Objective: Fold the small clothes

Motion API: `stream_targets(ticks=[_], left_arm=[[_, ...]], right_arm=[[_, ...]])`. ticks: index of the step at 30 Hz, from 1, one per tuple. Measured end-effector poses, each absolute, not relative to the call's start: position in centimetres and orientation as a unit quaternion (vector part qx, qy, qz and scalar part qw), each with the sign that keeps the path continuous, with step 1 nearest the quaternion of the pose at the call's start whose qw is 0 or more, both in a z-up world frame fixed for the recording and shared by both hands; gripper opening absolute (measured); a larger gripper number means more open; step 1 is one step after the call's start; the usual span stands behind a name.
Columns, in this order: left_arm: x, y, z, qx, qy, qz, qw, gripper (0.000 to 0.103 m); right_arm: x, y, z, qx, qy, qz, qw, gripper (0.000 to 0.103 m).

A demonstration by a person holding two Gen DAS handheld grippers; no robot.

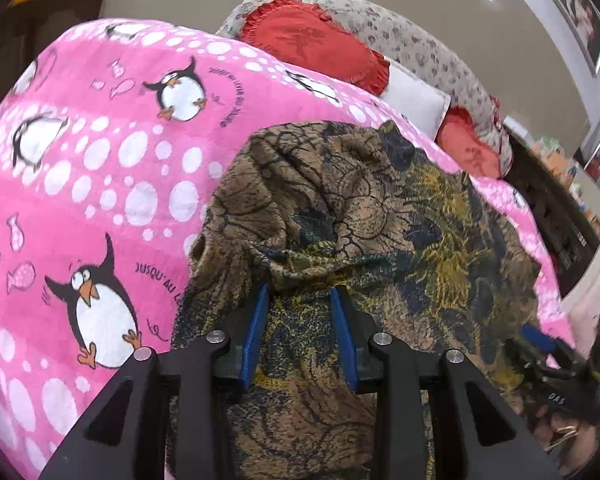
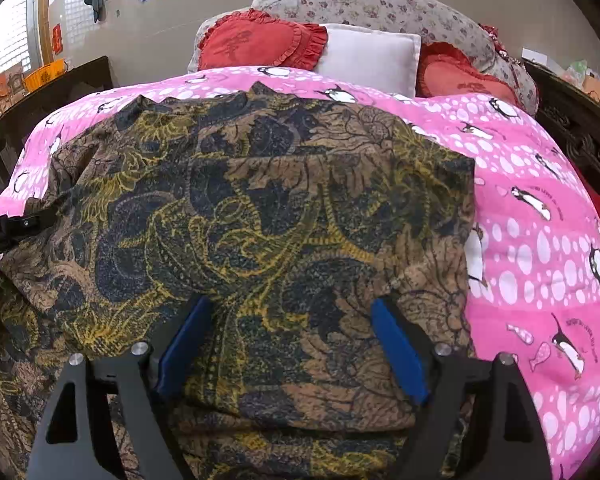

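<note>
Lying across a bed, a pink blanket [image 2: 540, 208] printed with penguins and white dots serves as the work surface. On it is spread the garment [image 2: 260, 208], a brown cloth patterned in dark blue and yellow, partly doubled over so one layer ends in a straight edge on the right side of the right wrist view. The left gripper [image 1: 300, 292] has its blue fingers [image 1: 256, 332] drawn close, pinching a bunched fold of the garment that rises between them. The right gripper [image 2: 290, 320] hangs over the garment's near part with its fingers [image 2: 396, 352] spread wide and nothing gripped. At the head of the bed sit two red heart-shaped cushions [image 2: 260, 40], a white pillow [image 2: 368, 56] between them, and a flowered bolster [image 2: 380, 8] behind. Dark carved wooden furniture [image 2: 580, 136] flanks the bed; framed pictures [image 1: 580, 20] hang on a beige wall.
</note>
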State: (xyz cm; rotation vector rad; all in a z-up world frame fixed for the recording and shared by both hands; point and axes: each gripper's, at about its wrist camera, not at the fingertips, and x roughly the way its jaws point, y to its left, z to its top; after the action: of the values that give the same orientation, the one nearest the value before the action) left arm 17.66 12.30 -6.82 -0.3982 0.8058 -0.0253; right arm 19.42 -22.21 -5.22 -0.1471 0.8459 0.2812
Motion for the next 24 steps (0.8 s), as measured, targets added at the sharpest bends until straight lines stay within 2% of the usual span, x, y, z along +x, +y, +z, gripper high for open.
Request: stream_targets(ticks=[3,8,11,14,16,17,24], left_arm=[[17.4,11.1,-4.7,-0.171,0.404,0.004,0.899,0.013],[14.3,6.8,-0.7,-0.155,0.348,-0.034,0.924,0.016],[14.5,3.7,-2.3,-0.122,0.376,-0.063,0.916,0.016],[16.2,2.3,-6.6,-0.091,0.442,-0.055,0.891,0.017],[15.9,2.5,-6.5,-0.094,0.419,-0.067,0.901,0.02],[16.1,2.7,-6.3,-0.1,0.426,-0.069,0.896,0.02],[12.6,6.3,-3.2,-0.136,0.421,-0.066,0.895,0.02]], right_arm=[[19.5,-22.2,-4.9,-0.071,0.412,0.137,0.898,0.087],[18.8,-22.1,-2.3,-0.062,0.407,0.114,0.904,0.087],[17.9,-21.3,-1.0,-0.049,0.404,0.1,0.908,0.087],[17.5,-19.9,-2.3,-0.065,0.429,0.097,0.896,0.087],[17.9,-19.3,-4.9,-0.095,0.465,0.083,0.876,0.089],[17.7,-19.5,-5.0,-0.085,0.451,0.085,0.884,0.092],[16.5,-20.2,-2.7,-0.075,0.449,0.079,0.887,0.092]])
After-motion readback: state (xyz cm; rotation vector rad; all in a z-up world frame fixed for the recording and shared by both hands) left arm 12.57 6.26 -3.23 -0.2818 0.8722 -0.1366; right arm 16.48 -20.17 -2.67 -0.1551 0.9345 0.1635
